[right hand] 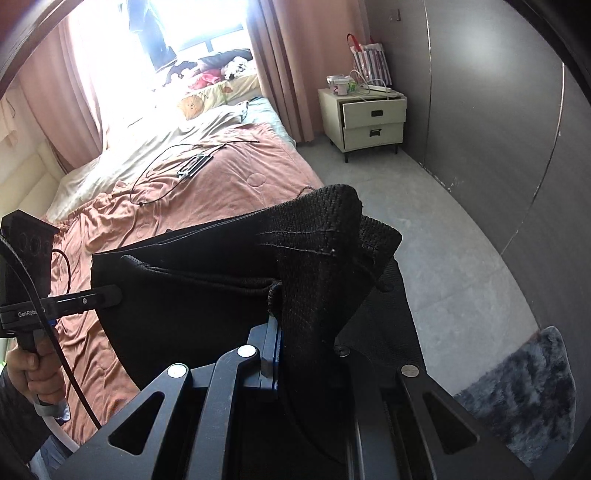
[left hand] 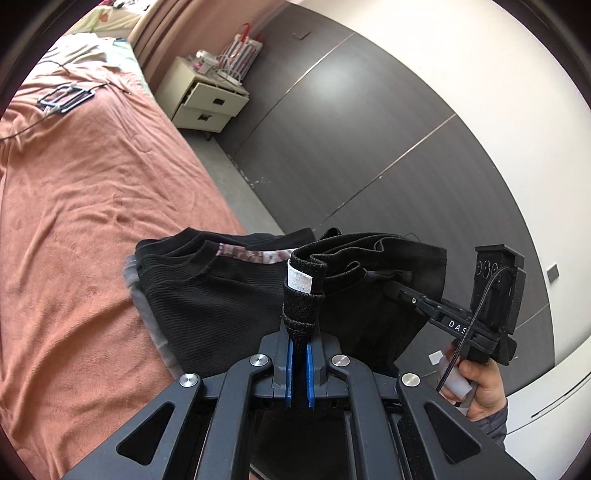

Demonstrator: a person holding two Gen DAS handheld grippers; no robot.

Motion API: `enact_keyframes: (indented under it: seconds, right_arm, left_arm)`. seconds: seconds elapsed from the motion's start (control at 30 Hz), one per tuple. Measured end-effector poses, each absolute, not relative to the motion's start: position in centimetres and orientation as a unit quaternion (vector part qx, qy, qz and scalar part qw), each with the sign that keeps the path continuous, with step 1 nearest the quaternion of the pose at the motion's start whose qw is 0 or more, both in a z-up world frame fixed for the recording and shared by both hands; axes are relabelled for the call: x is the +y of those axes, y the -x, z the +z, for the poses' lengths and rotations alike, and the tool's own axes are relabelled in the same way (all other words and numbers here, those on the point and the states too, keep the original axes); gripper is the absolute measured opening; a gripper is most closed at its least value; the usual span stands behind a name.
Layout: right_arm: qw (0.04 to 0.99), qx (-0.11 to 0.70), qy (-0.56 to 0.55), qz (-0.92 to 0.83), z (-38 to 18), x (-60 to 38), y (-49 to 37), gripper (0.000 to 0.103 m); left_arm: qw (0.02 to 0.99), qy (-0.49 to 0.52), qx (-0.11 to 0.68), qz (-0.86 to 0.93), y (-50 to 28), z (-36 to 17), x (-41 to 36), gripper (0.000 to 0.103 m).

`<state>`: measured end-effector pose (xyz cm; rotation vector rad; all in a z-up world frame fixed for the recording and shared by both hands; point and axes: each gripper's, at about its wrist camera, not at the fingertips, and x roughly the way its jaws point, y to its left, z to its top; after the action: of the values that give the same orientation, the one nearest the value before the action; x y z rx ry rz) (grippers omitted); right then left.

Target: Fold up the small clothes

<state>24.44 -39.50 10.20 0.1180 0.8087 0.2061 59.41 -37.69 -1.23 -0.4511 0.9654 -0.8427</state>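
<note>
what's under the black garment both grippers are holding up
Folded dark clothes lie stacked on the pink bedspread beneath the black garment. How many pieces are stacked is hidden.

right claw (right hand: 295,325) clamping black knit garment (right hand: 317,243), pink bedspread (right hand: 229,184) behind

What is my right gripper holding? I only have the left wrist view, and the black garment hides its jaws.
Observer: The right gripper has its jaws shut on a bunched corner of the black knit garment.
Operator: Anything on the floor near it?
Observer: A grey shaggy rug lies on the grey floor, low on the right of the right wrist view.
Operator: Where is the light coming from?
Observer: A bright window between pink curtains, beyond the far end of the pink-covered bed.
</note>
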Motion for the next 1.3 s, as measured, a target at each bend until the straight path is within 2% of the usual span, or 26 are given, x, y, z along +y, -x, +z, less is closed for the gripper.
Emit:
enact_keyframes:
  seconds: [0.27,0.33,0.4,0.43,0.47,0.53,0.8,0.9,1.07,1.23,1.27,1.3]
  right_arm:
    - [0.904,0.416,-0.050,0.088,9.0,-39.0,-27.6,0.007]
    - [0.902,0.426,-0.037,0.059,8.5,-38.8,-28.2,0.022]
    - [0.899,0.436,-0.036,0.025,8.5,-39.3,-28.6,0.053]
    - [0.901,0.432,-0.040,0.017,8.8,-39.8,-28.3,0.056]
    - [0.904,0.424,-0.049,0.014,9.4,-40.4,-27.9,0.056]
    - [0.908,0.415,-0.062,0.013,10.4,-41.5,-26.7,0.056]
    - [0.910,0.411,-0.047,0.011,12.0,-43.1,-20.6,0.056]
    - [0.909,0.413,-0.049,0.012,12.1,-43.1,-19.2,0.056]
    - [0.910,0.409,-0.066,0.011,13.7,-43.4,-16.7,0.056]
    - [0.920,0.387,-0.065,0.002,16.4,-42.1,-13.1,0.057]
    - [0.921,0.385,-0.062,-0.001,17.0,-41.8,-12.3,0.065]
    - [0.922,0.384,-0.060,-0.006,17.1,-41.4,-11.7,0.085]
  left_arm:
    - [0.780,0.211,0.461,-0.366,-61.9,-4.9,-37.9,0.005]
    - [0.788,0.198,0.463,-0.354,-62.5,-5.7,-38.1,0.005]
    - [0.795,0.186,0.475,-0.327,-63.0,-6.6,-38.2,0.010]
    - [0.795,0.185,0.485,-0.313,-63.2,-7.2,-38.1,0.016]
    - [0.795,0.187,0.492,-0.301,-63.5,-7.6,-37.8,0.026]
    - [0.796,0.194,0.492,-0.293,-63.5,-8.1,-37.2,0.033]
    - [0.803,0.167,0.493,-0.290,-62.1,-7.8,-35.9,0.033]
    - [0.805,0.159,0.491,-0.293,-61.2,-7.1,-35.7,0.038]
    - [0.813,0.139,0.482,-0.294,-59.3,-5.1,-35.5,0.055]
    - [0.828,0.115,0.463,-0.295,-56.7,-2.1,-34.8,0.061]
    - [0.831,0.114,0.457,-0.296,-56.0,-1.4,-34.5,0.066]
    - [0.834,0.113,0.452,-0.296,-55.4,-0.8,-34.2,0.070]
